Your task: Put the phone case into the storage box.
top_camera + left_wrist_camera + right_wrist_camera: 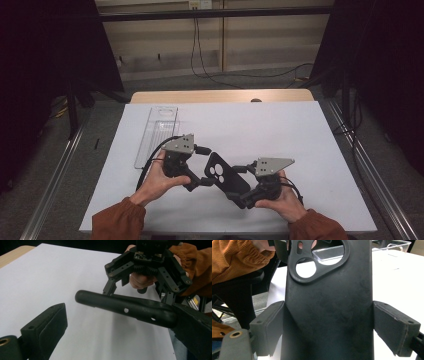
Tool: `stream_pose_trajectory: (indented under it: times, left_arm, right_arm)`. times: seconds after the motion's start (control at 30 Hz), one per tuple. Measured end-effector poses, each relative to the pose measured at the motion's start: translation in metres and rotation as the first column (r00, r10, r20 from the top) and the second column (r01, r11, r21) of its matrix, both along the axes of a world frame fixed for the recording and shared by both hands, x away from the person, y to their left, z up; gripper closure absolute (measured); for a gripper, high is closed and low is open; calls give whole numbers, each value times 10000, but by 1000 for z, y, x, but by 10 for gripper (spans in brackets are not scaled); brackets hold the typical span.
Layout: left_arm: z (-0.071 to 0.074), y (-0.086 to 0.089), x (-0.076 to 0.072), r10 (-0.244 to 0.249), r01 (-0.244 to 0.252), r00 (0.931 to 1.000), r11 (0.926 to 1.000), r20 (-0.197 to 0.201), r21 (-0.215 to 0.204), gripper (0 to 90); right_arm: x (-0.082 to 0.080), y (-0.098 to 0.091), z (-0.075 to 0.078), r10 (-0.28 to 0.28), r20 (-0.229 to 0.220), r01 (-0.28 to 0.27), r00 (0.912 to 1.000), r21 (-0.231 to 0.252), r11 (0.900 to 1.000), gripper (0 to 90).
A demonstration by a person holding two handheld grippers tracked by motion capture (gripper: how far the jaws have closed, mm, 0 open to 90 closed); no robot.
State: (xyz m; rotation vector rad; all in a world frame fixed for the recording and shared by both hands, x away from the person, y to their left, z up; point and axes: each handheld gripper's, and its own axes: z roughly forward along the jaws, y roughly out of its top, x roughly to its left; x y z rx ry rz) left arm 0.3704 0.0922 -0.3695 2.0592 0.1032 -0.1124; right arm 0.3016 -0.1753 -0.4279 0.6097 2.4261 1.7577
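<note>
The black phone case (226, 178) hangs above the white sheet (280, 135) on the worktop (220, 96), lifted between the two hands near the sheet's near edge, its camera cut-out end pointing away from the person and to the left; the right gripper (245, 196) has its jaws clenched on the case's plain end, and in the right gripper view the two grey pads sit one on each long side of the case (329, 312), pressed against its edges; the left gripper (202, 181) meets the case at the cut-out end, where in the left gripper view one jaw touches the case's rim (125, 308) at the right while the other pad (50, 325) stands well apart from it, so these jaws are released, not gripping; a clear plastic tray (156, 135) lies on the sheet's far left part, behind the left hand (157, 181); no brand, label or writing can be read on the case, the tray or the grippers.
</note>
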Motion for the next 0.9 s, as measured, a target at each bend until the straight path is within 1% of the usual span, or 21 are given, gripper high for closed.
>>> stream_pose_trajectory:
  times: [0.1, 0.23, 0.27, 0.33, 0.4, 0.6, 0.7, 0.8, 0.9]
  left_arm:
    - [1, 0, 2, -203, 203, 9998, 9998, 40, 47, 28]
    - [0, 0, 3, -492, 493, 9987, 9988, -113, 84, 33]
    - [0, 0, 4, -551, 552, 9985, 9984, -71, 106, 33]
    - [-1, 0, 5, -626, 627, 9980, 9980, -125, 11, 33]
    - [-1, -1, 5, -699, 698, 9975, 9975, -94, -91, 33]
    - [-1, -1, 5, -982, 968, 9945, 9945, -352, -390, 48]
    - [-1, -2, 4, -1176, 1161, 9926, 9922, -315, -458, 66]
    - [0, -3, 3, -1303, 1289, 9911, 9904, -268, -501, 80]
    - [0, -4, 3, -1429, 1416, 9894, 9889, -246, -457, 84]
  right_arm:
    - [0, 0, 0, 66, -36, -65, 10000, 43, 10000, 143]
    - [0, 0, 1, 177, -77, -176, 9998, 91, 9998, 143]
    - [0, 0, 0, 195, -80, -194, 9998, 91, 9998, 143]
    - [0, 0, 0, 231, -100, -230, 9997, 102, 9997, 143]
    - [0, 0, 0, 239, -124, -237, 9996, 123, 9996, 143]
    - [0, 0, 0, 391, -191, -387, 9991, 214, 9990, 143]
    - [-1, 1, 0, 557, -237, -552, 9982, 205, 9983, 144]
    - [-1, 1, -1, 597, -248, -593, 9979, 180, 9981, 143]
    - [-1, 2, -1, 674, -274, -670, 9973, 173, 9976, 144]
